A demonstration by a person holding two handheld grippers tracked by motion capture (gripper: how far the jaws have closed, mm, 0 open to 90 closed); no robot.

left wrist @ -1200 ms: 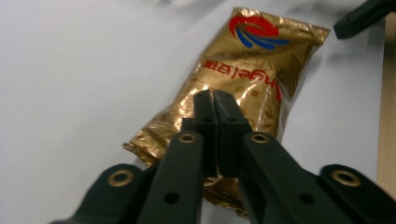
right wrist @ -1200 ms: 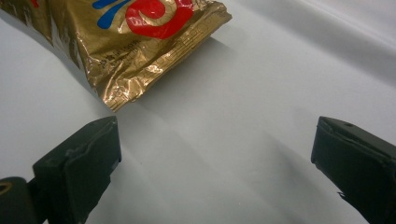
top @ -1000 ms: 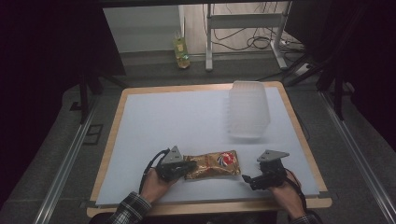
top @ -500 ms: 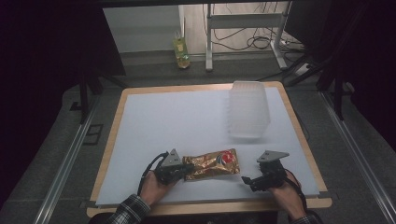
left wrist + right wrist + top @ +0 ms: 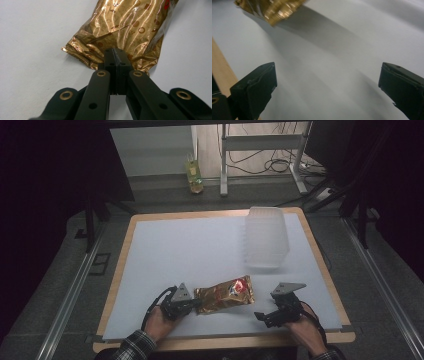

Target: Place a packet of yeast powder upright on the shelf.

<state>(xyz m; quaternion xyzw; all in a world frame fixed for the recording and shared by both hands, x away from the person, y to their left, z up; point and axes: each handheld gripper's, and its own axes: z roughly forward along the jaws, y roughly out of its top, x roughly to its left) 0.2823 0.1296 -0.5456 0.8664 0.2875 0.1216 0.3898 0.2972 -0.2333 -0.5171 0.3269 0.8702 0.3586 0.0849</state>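
So the gold snack bag (image 5: 224,295) is lying flat on the white counter (image 5: 190,250), down near the front edge at about 6 o'clock from the middle of the mat. The left gripper (image 5: 192,306) sits at the bag's 9 o'clock end, and in the left gripper view its jaws are squeezed together right on the crimped edge of the bag (image 5: 120,32), foil bunched up around the tips. The right gripper (image 5: 264,317) is off at the bag's 4 o'clock, near it but not touching, with its jaws spread wide over bare counter; in the right gripper view a gold corner of the bag (image 5: 272,7) pokes in at 11 o'clock. A clear plastic tub (image 5: 266,237) stands at about 1 o'clock from the bag, well apart from it.
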